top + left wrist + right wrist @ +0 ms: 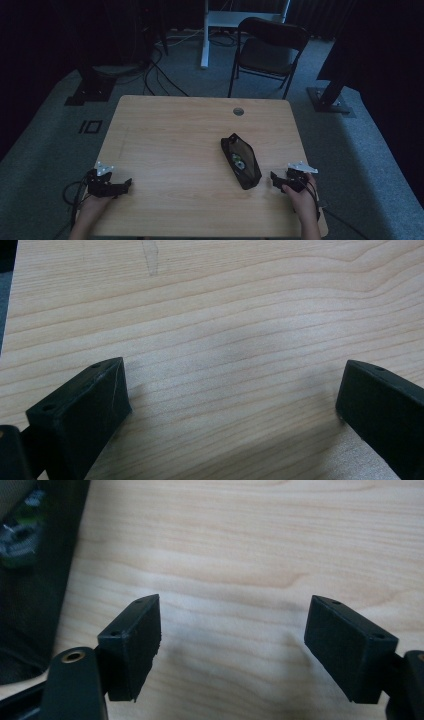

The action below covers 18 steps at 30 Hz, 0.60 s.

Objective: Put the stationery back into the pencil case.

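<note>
A black pouch [241,161] lies open on the wooden table [175,135], right of centre, with small greenish items visible inside it. My right gripper [280,181] rests just right of the pouch, open, nothing between its jaws. In the right gripper view the pouch [30,580] fills the left edge, and the gripper [232,640] stands wide over bare wood. My left gripper [122,186] sits near the table's front left edge, open and empty. In the left gripper view its jaws [232,405] frame plain wood grain.
A round cable hole [238,111] sits near the table's far edge. Behind the table stand a dark folding chair [270,47] and a white desk leg [205,35]. Cables run over the grey carpet at the back left.
</note>
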Motion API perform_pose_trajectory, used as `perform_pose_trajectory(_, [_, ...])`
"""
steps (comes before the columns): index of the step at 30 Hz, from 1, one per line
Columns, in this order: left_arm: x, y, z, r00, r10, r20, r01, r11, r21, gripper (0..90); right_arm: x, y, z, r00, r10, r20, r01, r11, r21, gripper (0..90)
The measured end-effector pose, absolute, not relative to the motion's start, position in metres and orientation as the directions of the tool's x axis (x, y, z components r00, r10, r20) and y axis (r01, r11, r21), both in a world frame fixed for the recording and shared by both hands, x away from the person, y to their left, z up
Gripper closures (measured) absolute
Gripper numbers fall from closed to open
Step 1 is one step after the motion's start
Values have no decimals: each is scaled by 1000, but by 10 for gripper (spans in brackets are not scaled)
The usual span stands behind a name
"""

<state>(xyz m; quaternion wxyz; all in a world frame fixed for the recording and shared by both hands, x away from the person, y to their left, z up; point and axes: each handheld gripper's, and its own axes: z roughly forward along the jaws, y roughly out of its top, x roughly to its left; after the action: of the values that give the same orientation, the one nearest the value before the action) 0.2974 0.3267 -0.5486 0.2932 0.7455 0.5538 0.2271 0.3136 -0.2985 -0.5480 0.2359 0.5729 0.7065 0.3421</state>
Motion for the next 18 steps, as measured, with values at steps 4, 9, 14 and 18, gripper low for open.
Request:
perform_pose_trajectory(4, [297, 327, -549, 283, 959, 14, 692, -214, 689, 7, 311, -299, -550, -244, 969, 37, 655, 137, 743, 230])
perform_pose_trajectory(9, [297, 327, -549, 284, 959, 14, 692, -215, 689, 7, 310, -300, -552, -226, 974, 16, 663, 142, 736, 177])
perform_pose_trajectory(14, [297, 327, -549, 284, 959, 14, 692, -215, 689, 7, 309, -300, -553, -239, 971, 12, 666, 154, 730, 134])
perform_pose_trajectory(18, [297, 327, -549, 284, 959, 14, 692, -215, 689, 7, 309, -300, -553, -242, 970, 12, 666, 157, 729, 128])
